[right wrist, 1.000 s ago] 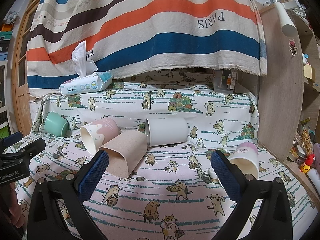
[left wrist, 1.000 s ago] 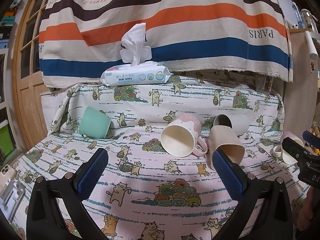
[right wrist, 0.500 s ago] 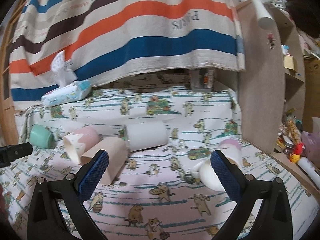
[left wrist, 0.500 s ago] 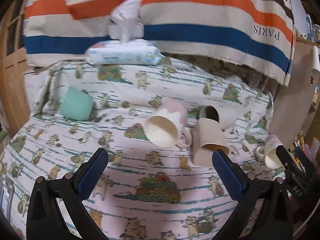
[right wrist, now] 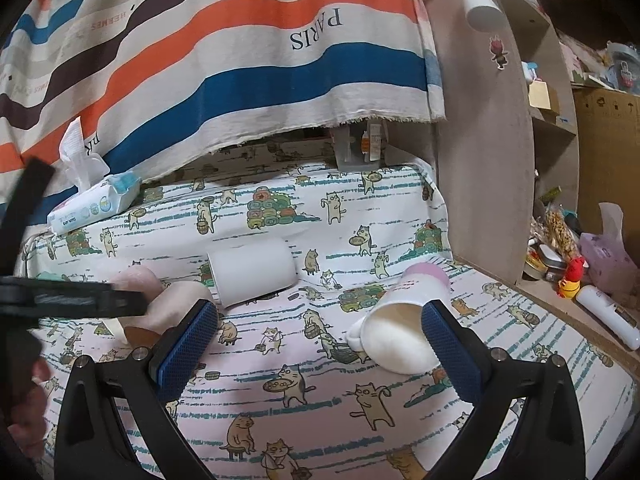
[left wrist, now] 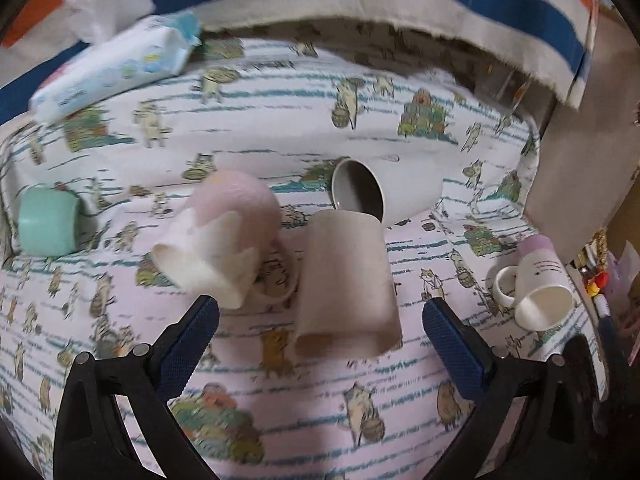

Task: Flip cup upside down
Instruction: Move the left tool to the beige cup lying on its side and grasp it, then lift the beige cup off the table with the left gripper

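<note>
Several cups lie on their sides on the cat-print cloth. In the left wrist view a beige cup [left wrist: 346,286] lies between my open left gripper's [left wrist: 320,334] fingers, just ahead of the tips, mouth toward me. A pink-and-cream mug [left wrist: 222,240] lies to its left, a white cup [left wrist: 386,194] behind it, a green cup [left wrist: 48,222] far left, a pink-topped white mug [left wrist: 538,282] at right. In the right wrist view my open right gripper [right wrist: 320,340] hovers with that white mug [right wrist: 400,320] by its right finger [right wrist: 450,354]. The left gripper's body [right wrist: 72,300] crosses the left edge.
A baby wipes pack [left wrist: 116,62] sits on the raised back ledge under a striped hanging cloth [right wrist: 240,52]. A wooden shelf panel [right wrist: 484,160] stands at the right, with clutter [right wrist: 580,276] beyond it. The table's right edge [right wrist: 560,312] runs near the white mug.
My left gripper has moved forward and down toward the beige cup, which now sits between its fingers. My right gripper has moved closer to the pink-topped white mug.
</note>
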Demonstrator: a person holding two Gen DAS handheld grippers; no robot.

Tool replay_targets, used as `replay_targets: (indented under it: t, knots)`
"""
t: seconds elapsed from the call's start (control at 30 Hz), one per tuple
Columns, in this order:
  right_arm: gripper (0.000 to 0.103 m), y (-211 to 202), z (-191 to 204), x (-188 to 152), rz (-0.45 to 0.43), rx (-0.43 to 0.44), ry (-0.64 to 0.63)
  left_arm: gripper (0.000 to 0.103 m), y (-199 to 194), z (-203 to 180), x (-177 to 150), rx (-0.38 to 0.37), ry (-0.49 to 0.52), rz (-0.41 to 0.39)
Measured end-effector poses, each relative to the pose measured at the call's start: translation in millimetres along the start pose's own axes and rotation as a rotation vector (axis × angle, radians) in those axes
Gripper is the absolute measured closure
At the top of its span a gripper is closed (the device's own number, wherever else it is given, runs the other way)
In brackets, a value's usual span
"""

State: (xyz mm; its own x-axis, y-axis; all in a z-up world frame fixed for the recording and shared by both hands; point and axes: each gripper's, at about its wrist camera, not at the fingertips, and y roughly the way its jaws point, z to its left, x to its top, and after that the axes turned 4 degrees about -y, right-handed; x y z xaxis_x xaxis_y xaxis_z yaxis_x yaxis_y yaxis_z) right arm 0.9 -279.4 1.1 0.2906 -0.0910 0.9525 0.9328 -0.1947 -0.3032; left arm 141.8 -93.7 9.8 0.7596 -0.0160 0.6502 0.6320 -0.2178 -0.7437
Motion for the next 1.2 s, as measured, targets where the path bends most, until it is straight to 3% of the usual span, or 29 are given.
replay_targets:
  t: [0.13, 0.2, 0.27, 0.4, 0.87, 1.2]
  knots:
    - [0.0, 1.1, -0.4, -0.3, 0.007, -0.002, 0.002, 0.002, 27.5, -14.8, 2.8, 0.086, 0.052, 0.051]
    - [0.0, 1.0, -0.5, -0.6, 0.009, -0.005, 0.003, 0.002, 38.6, -18.6, 0.9, 0.094, 0.071, 0.072]
    - [0.0, 1.4, -1.3, -0.8, 0.012, -0.01, 0.007, 0.009, 49.1, -17.9, -0.9, 0.078, 0.057, 0.11]
    - [0.0, 3.9, -1.8, -0.3, 0.024, -0.008, 0.013, 0.035, 58.9, -11.1, -3.0, 0.032, 0.018, 0.153]
    - [0.0, 7.3, -3.6, -0.8, 0.04, -0.012, 0.015, 0.035, -25.0, -1.4, -23.9, -0.042, -0.007, -0.019]
    - [0.0, 8.2, -4.4, -1.0, 0.043, -0.015, 0.014, 0.035, -46.7, -0.8, -76.2, 0.01, -0.006, -0.117]
